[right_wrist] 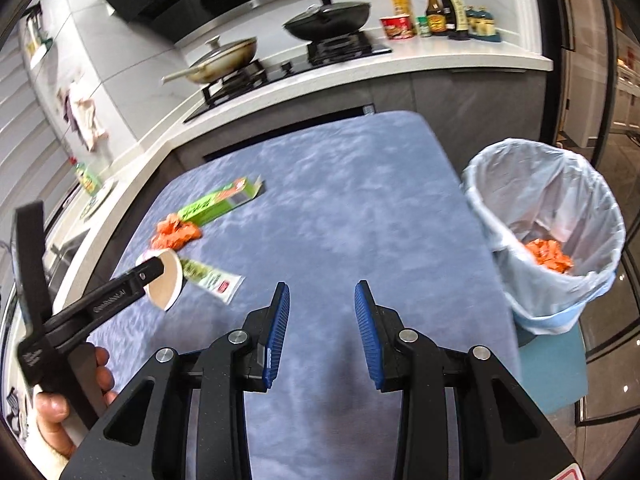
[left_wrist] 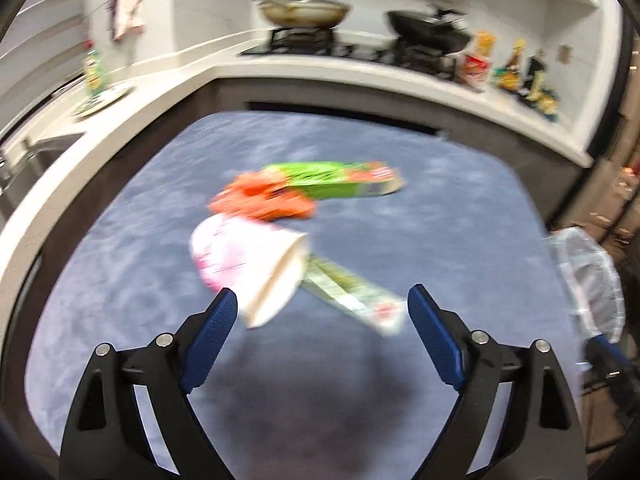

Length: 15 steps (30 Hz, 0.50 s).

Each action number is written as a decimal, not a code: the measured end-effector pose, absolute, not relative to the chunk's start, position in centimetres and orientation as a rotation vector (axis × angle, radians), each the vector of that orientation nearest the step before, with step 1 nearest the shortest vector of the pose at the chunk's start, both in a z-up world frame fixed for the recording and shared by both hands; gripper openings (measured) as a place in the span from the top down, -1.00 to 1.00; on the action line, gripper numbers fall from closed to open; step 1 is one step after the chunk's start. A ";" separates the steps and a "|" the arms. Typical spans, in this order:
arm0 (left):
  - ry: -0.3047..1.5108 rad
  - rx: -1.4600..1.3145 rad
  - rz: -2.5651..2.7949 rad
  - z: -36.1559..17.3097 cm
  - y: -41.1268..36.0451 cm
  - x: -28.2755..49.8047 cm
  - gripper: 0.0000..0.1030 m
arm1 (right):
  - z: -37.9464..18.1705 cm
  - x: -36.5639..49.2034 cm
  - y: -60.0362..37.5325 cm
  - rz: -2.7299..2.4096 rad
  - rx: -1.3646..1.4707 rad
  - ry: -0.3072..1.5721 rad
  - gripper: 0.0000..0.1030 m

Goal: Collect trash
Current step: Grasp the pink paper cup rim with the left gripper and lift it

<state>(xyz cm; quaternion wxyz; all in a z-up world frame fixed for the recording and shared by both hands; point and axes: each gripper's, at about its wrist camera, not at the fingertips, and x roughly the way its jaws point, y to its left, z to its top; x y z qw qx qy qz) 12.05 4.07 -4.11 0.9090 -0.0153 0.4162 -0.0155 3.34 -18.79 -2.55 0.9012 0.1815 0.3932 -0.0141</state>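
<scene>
The paper cup (left_wrist: 256, 268) lay on its side on the blue-grey tabletop (left_wrist: 120, 280), its pink wall turned away and its pale mouth facing back toward the left gripper (left_wrist: 322, 304). That gripper's blue pads stood spread wide with nothing pressed between them; the cup's rim sat just ahead of the left-hand pad (left_wrist: 218, 320), close to it, though the motion blur left it unclear whether they touched. Just beyond the cup, to the right of it, a flattened white-and-green carton (left_wrist: 352, 296) lay partly under the cup's edge, and farther ahead a crumpled orange wrapper (left_wrist: 264, 198) rested against a green box (left_wrist: 340, 180). From the right wrist view the same cluster sat well off to the left of the right gripper (right_wrist: 322, 328), whose pads were partly apart and empty, hanging above bare tabletop. In that view the left tool reached in from the left edge toward the cup, carried by a hand (right_wrist: 60, 404) at the lower left. To the right of the right gripper, past the table's edge, stood a bin (right_wrist: 560, 320) lined with a pale bag, with orange scraps (right_wrist: 548, 256) already lying in its bottom. Beyond the table ran a white counter (right_wrist: 440, 60) with a stove, two lidded pans and a row of bottles.
</scene>
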 end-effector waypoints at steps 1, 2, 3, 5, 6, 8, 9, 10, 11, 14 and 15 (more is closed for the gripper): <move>0.868 -0.036 -0.017 -4.5 4.8 12.3 -0.61 | -2.7 3.6 -18.4 -0.025 0.374 0.819 0.35; 0.876 -0.042 0.000 -5.0 5.7 12.5 -0.61 | -2.9 3.8 -18.1 -0.019 0.372 0.825 0.35; 0.882 -0.049 0.015 -5.4 6.3 12.6 -0.61 | -3.1 4.0 -17.6 -0.013 0.370 0.832 0.35; 0.891 -0.058 0.031 -6.1 7.4 13.1 -0.61 | -3.4 4.5 -16.9 -0.004 0.367 0.845 0.35; 0.894 -0.056 0.035 -6.4 7.7 13.3 -0.61 | -3.6 4.7 -16.6 -0.001 0.365 0.848 0.35; 0.892 -0.039 0.040 -6.9 8.0 13.5 -0.61 | -3.9 5.2 -16.0 0.006 0.357 0.860 0.35; 0.888 -0.026 0.040 -7.1 8.1 13.7 -0.61 | -4.1 5.4 -15.8 0.009 0.355 0.865 0.35; 0.884 -0.015 0.041 -7.3 8.0 13.8 -0.60 | -4.2 5.6 -15.6 0.011 0.354 0.870 0.35; 0.882 -0.003 0.043 -7.5 8.0 13.9 -0.59 | -4.4 5.8 -15.4 0.014 0.352 0.875 0.35; 0.887 0.018 0.031 -8.0 7.7 14.3 -0.47 | -5.0 6.5 -14.6 0.023 0.346 0.892 0.35; 0.892 0.028 0.026 -8.3 7.6 14.6 -0.38 | -5.2 6.7 -14.5 0.026 0.344 0.896 0.35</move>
